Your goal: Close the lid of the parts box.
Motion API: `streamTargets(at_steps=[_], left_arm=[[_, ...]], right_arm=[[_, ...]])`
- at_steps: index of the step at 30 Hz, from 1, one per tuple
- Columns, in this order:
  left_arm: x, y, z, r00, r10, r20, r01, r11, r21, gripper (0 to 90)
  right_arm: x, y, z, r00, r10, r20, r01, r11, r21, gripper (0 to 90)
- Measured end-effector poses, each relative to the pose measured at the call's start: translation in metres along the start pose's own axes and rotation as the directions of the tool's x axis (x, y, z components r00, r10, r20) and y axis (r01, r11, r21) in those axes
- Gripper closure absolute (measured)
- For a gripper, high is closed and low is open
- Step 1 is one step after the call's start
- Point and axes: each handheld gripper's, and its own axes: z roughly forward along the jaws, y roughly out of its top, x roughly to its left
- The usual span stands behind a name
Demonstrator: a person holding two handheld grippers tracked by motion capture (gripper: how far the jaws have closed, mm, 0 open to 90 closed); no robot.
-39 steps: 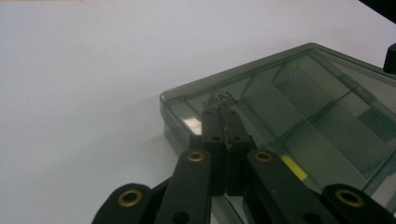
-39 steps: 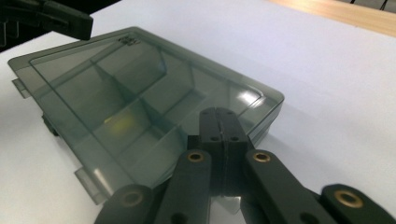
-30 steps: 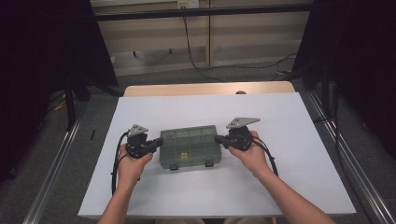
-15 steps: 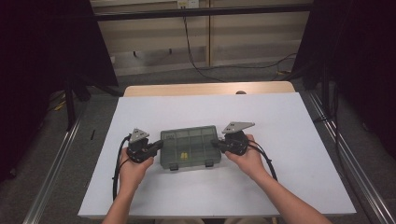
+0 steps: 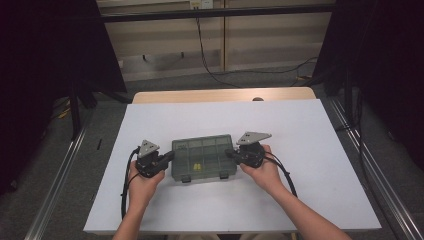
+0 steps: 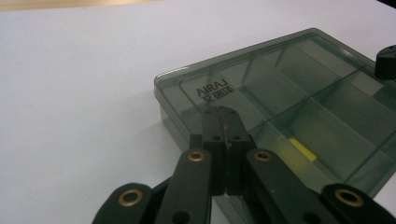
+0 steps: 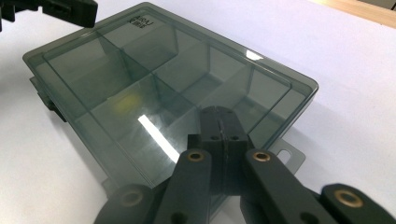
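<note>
1. On the white table point(image 5: 310, 150), toward its near edge, the person's left gripper point(image 5: 169, 158) has its fingers clenched together with nothing between them, tips at the box's left end.
2. Between both grippers lies the smoky green clear plastic compartment box point(image 5: 202, 155), lid closed, a small yellow piece point(image 5: 197, 166) inside.
3. At its right end, the right gripper point(image 5: 231, 152) is likewise clenched on nothing.

left gripper view: far right corner of the compartment box point(image 6: 299, 121) running off the frame edge, other gripper point(image 6: 385, 61) showing as a cropped sliver | right gripper view: yellow piece point(image 7: 127, 102) blurring under the lid, shape unreadable | high view: lid lettering too small to read
</note>
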Motion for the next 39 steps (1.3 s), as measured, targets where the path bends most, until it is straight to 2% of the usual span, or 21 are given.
streamTargets(at_steps=[2, 4, 6, 7, 9, 10, 12, 13, 16, 18, 21, 25, 31, 34, 36, 37, 39], left_arm=[[-0.001, -0.001, -0.001, 0.9997, -0.005, 0.025, 0.005, 1.0000, -0.008, 86.7], [-0.005, -0.003, -0.003, 0.9994, 0.012, 0.033, -0.011, 0.9998, -0.018, 79.6], [-0.008, -0.007, -0.005, 0.9988, 0.005, 0.048, -0.003, 0.9994, -0.035, 73.7], [-0.009, -0.008, -0.006, 0.9989, 0.000, 0.048, 0.002, 0.9990, -0.044, 69.4], [-0.010, -0.010, -0.009, 0.9983, 0.007, 0.058, -0.004, 0.9978, -0.066, 62.9], [-0.010, -0.010, -0.010, 0.9981, 0.011, 0.061, -0.006, 0.9968, -0.080, 60.8], [-0.010, -0.009, -0.013, 0.9973, 0.010, 0.073, -0.003, 0.9957, -0.092, 55.6], [-0.011, -0.009, -0.014, 0.9971, 0.003, 0.077, 0.004, 0.9953, -0.097, 53.2], [-0.012, -0.011, -0.020, 0.9954, 0.009, 0.095, 0.004, 0.9913, -0.132, 47.6], [-0.011, -0.012, -0.024, 0.9944, -0.005, 0.106, 0.020, 0.9889, -0.147, 41.9], [-0.010, -0.016, -0.031, 0.9943, 0.009, 0.106, 0.008, 0.9862, -0.166, 37.5], [-0.005, -0.023, -0.039, 0.9951, 0.018, 0.097, 0.000, 0.9824, -0.187, 25.4], [0.001, -0.033, -0.052, 0.9964, 0.024, 0.081, -0.006, 0.9773, -0.212, 14.7], [0.004, -0.039, -0.054, 0.9950, 0.016, 0.099, 0.006, 0.9750, -0.222, 9.3], [0.006, -0.041, -0.054, 0.9943, 0.025, 0.104, -0.001, 0.9739, -0.227, 6.0], [0.006, -0.041, -0.054, 0.9940, 0.017, 0.108, 0.009, 0.9704, -0.241, 5.5], [0.006, -0.041, -0.054, 0.9935, 0.017, 0.113, 0.012, 0.9695, -0.245, 5.2]], right_arm=[[-0.001, -0.002, -0.001, 1.0000, 0.004, -0.005, -0.004, 0.9999, -0.011, 90.0], [-0.001, -0.005, -0.004, 0.9998, 0.002, 0.019, -0.001, 0.9993, -0.036, 89.6], [-0.002, -0.009, -0.007, 0.9991, 0.027, 0.034, -0.024, 0.9978, -0.062, 82.4], [-0.004, -0.012, -0.009, 0.9984, 0.053, 0.020, -0.051, 0.9959, -0.075, 78.8], [-0.005, -0.015, -0.013, 0.9975, 0.071, 0.004, -0.070, 0.9935, -0.089, 73.5], [-0.005, -0.016, -0.016, 0.9975, 0.070, -0.007, -0.070, 0.9918, -0.107, 70.2], [-0.003, -0.017, -0.022, 0.9987, 0.052, 0.001, -0.051, 0.9908, -0.126, 65.8], [-0.003, -0.017, -0.025, 0.9987, 0.051, -0.001, -0.051, 0.9896, -0.134, 64.4], [-0.002, -0.021, -0.036, 0.9980, 0.062, -0.005, -0.062, 0.9829, -0.173, 51.2], [-0.003, -0.026, -0.043, 0.9981, 0.061, -0.005, -0.061, 0.9794, -0.192, 48.0], [-0.003, -0.034, -0.055, 0.9985, 0.053, 0.009, -0.050, 0.9752, -0.216, 37.8], [-0.004, -0.045, -0.072, 0.9983, 0.057, 0.014, -0.052, 0.9667, -0.251, 26.9], [-0.008, -0.065, -0.100, 0.9950, 0.061, 0.079, -0.037, 0.9585, -0.283, 14.5], [-0.010, -0.076, -0.113, 0.9913, 0.072, 0.110, -0.035, 0.9497, -0.311, 10.6], [-0.013, -0.082, -0.121, 0.9883, 0.086, 0.126, -0.040, 0.9433, -0.329, 9.0], [-0.014, -0.085, -0.125, 0.9860, 0.099, 0.134, -0.049, 0.9398, -0.338, 6.8], [-0.016, -0.090, -0.131, 0.9849, 0.103, 0.139, -0.047, 0.9344, -0.353, 6.5]])
